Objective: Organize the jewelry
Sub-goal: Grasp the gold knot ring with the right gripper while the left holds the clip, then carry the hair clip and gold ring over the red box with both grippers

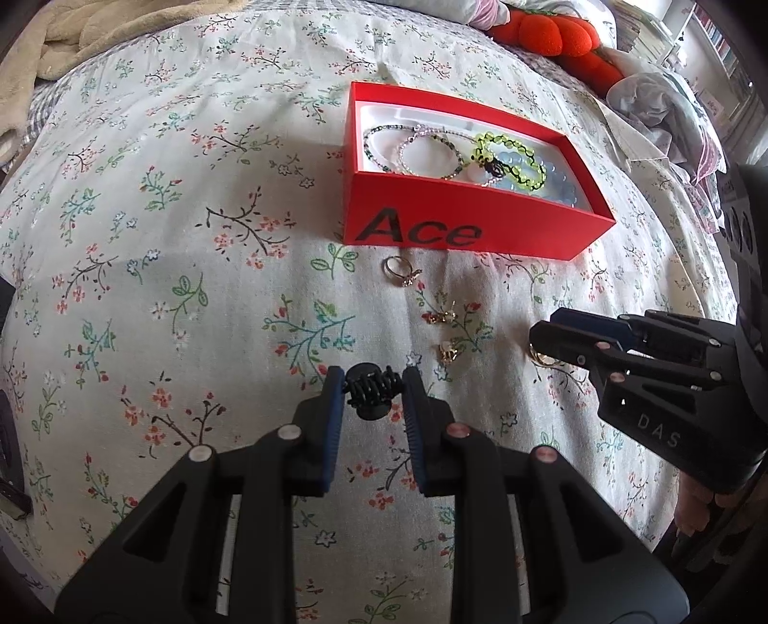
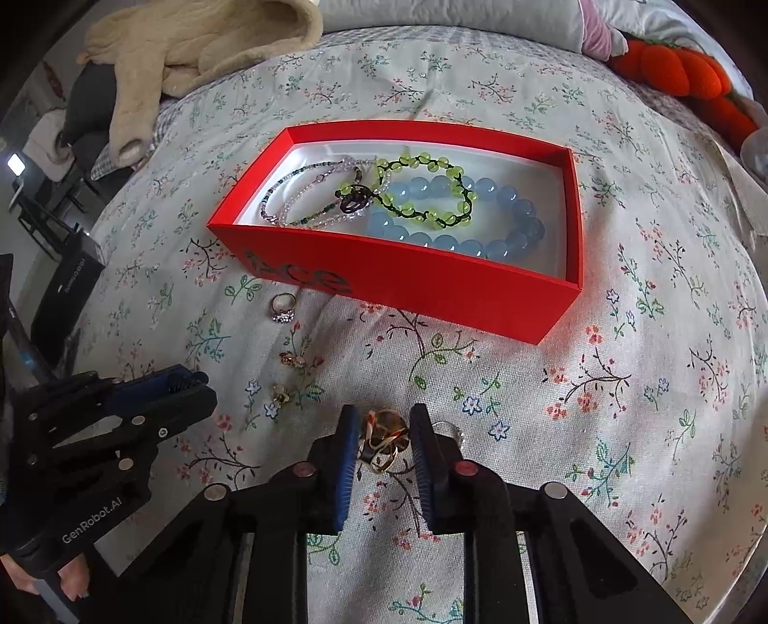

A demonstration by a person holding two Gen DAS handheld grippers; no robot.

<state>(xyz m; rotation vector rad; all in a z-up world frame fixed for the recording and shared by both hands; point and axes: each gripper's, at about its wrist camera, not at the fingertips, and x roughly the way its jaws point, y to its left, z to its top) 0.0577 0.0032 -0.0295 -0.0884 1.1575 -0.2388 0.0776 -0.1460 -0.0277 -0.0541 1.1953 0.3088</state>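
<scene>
1. The left claw (image 1: 373, 391) is seen closed on a black hair clip (image 1: 370, 390), which is pinched between its blue pads just over the bed (image 1: 168, 240).
2. The right claw (image 2: 382, 444) is seen closed about a gold ring (image 2: 381, 444); the ring sits between the two pads and appears touched by both, low against the floral sheet.
3. A silver ring (image 2: 446, 428) is glimpsed just outside the right claw's right finger, partly hidden by it.
4. A red box (image 2: 408, 288), lettered "Ace", lies open on the bed ahead of both claws, well apart from them.
5. Inside the box are held a blue bead bracelet (image 2: 480, 206), a green bead bracelet (image 2: 427, 192) lying over it, and thin beaded strands (image 2: 297, 201) toward the box's left end.
6. Between the left claw and the box, a stone-set ring (image 1: 401, 271) is found just before the box's front wall.
7. Two small earrings (image 1: 439, 317) (image 1: 447, 352) lie nearer, ahead and to the right of the left claw, between the two claws.
8. A hand (image 1: 696, 513) is seen on the right claw's grip, and fingers (image 2: 72, 581) on the left's.
9. Beyond the box, a beige blanket (image 2: 192, 43) and an orange plush (image 2: 686, 72) rest at the far side of the bed.
</scene>
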